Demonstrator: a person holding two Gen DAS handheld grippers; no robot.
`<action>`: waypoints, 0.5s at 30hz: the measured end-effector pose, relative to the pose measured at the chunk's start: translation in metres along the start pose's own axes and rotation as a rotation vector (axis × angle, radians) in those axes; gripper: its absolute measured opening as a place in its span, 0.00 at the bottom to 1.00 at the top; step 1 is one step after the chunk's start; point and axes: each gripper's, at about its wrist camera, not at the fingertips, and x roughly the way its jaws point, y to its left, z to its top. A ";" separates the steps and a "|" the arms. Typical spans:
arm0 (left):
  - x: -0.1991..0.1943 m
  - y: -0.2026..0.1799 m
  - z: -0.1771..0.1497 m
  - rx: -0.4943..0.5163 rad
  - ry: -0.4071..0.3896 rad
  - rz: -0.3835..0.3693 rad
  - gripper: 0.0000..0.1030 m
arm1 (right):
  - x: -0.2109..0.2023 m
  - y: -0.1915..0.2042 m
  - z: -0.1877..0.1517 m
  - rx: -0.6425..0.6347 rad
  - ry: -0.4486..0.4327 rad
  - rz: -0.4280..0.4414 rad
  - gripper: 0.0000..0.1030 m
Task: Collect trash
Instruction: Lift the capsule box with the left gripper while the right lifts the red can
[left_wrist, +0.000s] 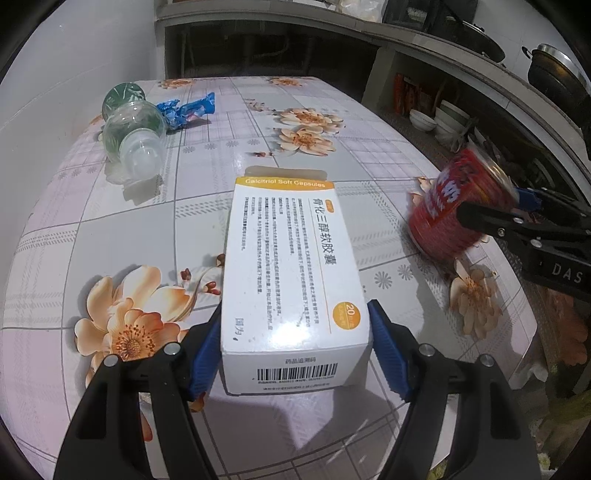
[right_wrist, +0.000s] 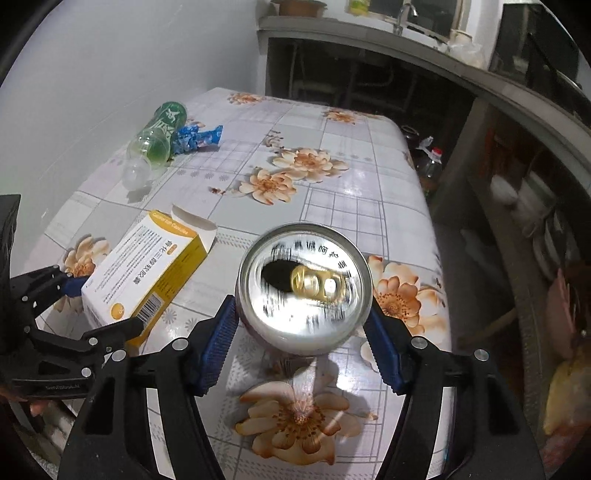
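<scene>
While left gripper (left_wrist: 295, 350) clamps the white medicine box (left_wrist: 291, 266) | right gripper (right_wrist: 301, 332) squeezes red can (right_wrist: 304, 288), lifted | bottle (left_wrist: 133, 129) at 10 o'clock

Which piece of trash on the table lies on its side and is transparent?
The plastic bottle at the far left, beside the blue wrapper. The medicine box and red can are opaque and gripped.

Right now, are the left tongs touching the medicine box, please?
Touching: the left wrist view shows both blue pads of the left tongs pressed against the medicine box sides.
</scene>
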 end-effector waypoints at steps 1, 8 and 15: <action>0.000 0.000 0.000 -0.001 0.003 -0.001 0.69 | 0.000 0.000 0.000 -0.005 0.003 -0.001 0.61; -0.001 0.003 0.005 -0.027 0.032 -0.029 0.75 | -0.004 0.006 -0.006 -0.030 0.016 -0.010 0.61; 0.002 0.003 0.021 -0.029 0.040 -0.021 0.85 | -0.009 0.005 -0.018 -0.009 0.029 0.009 0.61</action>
